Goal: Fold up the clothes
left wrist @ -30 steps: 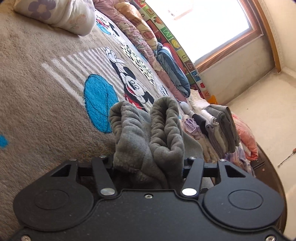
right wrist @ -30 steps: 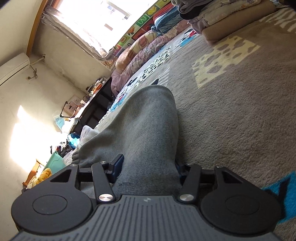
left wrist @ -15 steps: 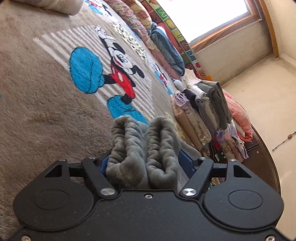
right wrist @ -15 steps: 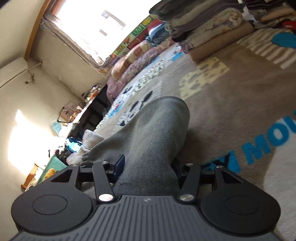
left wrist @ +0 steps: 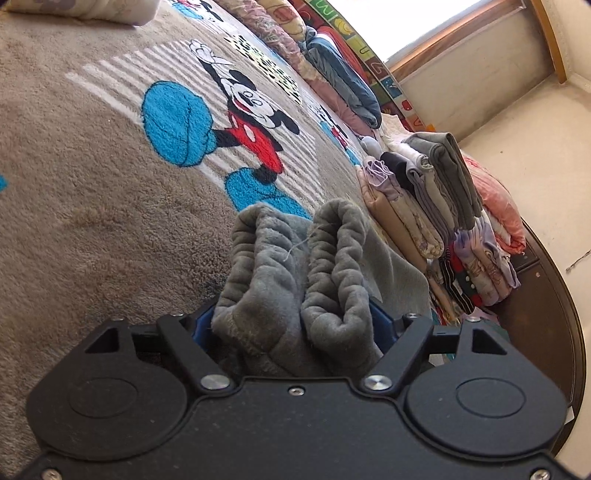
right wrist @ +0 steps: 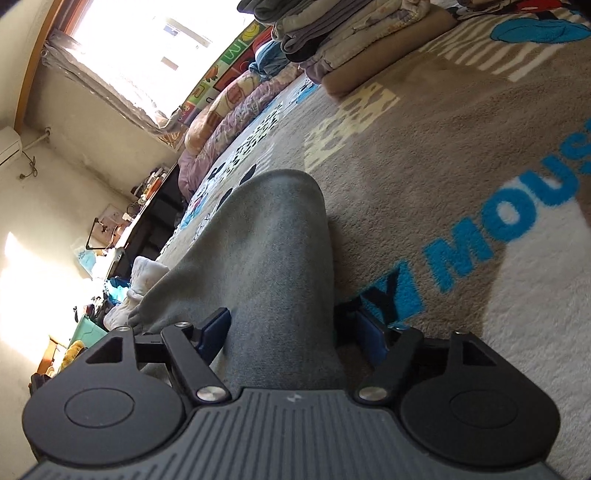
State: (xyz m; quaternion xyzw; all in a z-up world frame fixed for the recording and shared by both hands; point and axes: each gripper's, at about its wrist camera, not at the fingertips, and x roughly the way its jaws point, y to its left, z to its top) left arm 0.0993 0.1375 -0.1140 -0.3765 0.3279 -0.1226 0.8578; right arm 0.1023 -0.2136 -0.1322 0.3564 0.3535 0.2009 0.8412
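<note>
A grey fleece garment is held by both grippers over a Mickey Mouse blanket [left wrist: 92, 177]. In the left wrist view my left gripper [left wrist: 295, 314] is shut on its bunched, ribbed edge [left wrist: 295, 266], which rises in two folds between the blue pads. In the right wrist view my right gripper [right wrist: 291, 332] is shut on a smooth fold of the same grey garment [right wrist: 273, 240], which bulges forward and drapes off to the left. The fingertips of both grippers are hidden by cloth.
A stack of folded clothes [left wrist: 436, 199] lies on the blanket at the right; it also shows in the right wrist view [right wrist: 351, 33]. Rolled quilts [left wrist: 332, 62] line the window side. A dark wooden bed edge [left wrist: 546, 295] and a cluttered desk [right wrist: 147, 206] lie beyond.
Both grippers have carried the grey garment across the blanket, closer to the stack of folded clothes. The "MOUSE" lettering has come into the right wrist view. Both grips are unchanged.
</note>
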